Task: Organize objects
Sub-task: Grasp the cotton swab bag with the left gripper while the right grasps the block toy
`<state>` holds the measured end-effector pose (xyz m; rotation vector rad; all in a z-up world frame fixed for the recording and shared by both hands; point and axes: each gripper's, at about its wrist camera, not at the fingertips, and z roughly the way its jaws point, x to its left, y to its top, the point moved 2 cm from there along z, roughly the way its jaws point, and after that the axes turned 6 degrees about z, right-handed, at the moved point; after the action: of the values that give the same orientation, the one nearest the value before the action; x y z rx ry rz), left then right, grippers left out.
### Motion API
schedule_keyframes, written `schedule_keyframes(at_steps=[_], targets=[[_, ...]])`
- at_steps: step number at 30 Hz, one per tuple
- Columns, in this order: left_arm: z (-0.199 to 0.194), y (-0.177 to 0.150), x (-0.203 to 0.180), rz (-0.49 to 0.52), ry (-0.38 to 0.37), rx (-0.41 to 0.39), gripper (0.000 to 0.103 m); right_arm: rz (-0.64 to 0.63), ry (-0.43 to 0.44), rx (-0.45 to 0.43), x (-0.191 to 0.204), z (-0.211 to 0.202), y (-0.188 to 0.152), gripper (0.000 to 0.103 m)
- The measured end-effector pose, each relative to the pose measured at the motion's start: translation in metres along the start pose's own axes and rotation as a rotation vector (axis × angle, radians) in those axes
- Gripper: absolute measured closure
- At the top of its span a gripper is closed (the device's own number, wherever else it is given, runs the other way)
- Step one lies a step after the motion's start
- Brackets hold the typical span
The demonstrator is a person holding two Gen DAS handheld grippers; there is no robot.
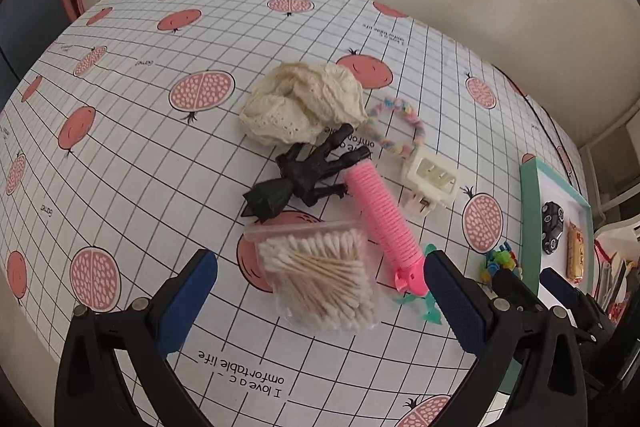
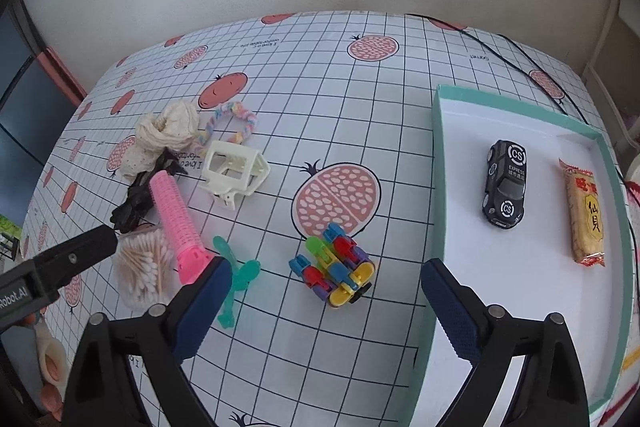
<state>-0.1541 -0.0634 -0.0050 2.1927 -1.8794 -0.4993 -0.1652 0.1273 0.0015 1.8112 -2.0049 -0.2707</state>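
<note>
Both my grippers hang spread and empty over the cluttered table.

My left gripper is wide apart above the bag of cotton swabs, which lies between its fingers, touching neither; the pink hair roller lies just beside the bag. My right gripper gapes with the colourful block toy between its fingertips. The teal tray at the table's right edge holds a black toy car and a snack packet.

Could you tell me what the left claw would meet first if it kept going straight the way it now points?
Most likely the bag of cotton swabs, lying between the open left claw fingers; depth is uncertain.
</note>
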Motion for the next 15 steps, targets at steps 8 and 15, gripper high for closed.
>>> schedule_keyframes(at_steps=[8, 15], targets=[[0.026, -0.005, -0.005, -0.012, 0.030, 0.063, 0.000, 0.005, -0.025, 0.037, -0.005, 0.016, -0.001, 0.023], [0.039, -0.012, -0.005, -0.037, 0.057, 0.098, 0.003, -0.025, -0.046, 0.053, 0.000, 0.026, -0.004, 0.031]])
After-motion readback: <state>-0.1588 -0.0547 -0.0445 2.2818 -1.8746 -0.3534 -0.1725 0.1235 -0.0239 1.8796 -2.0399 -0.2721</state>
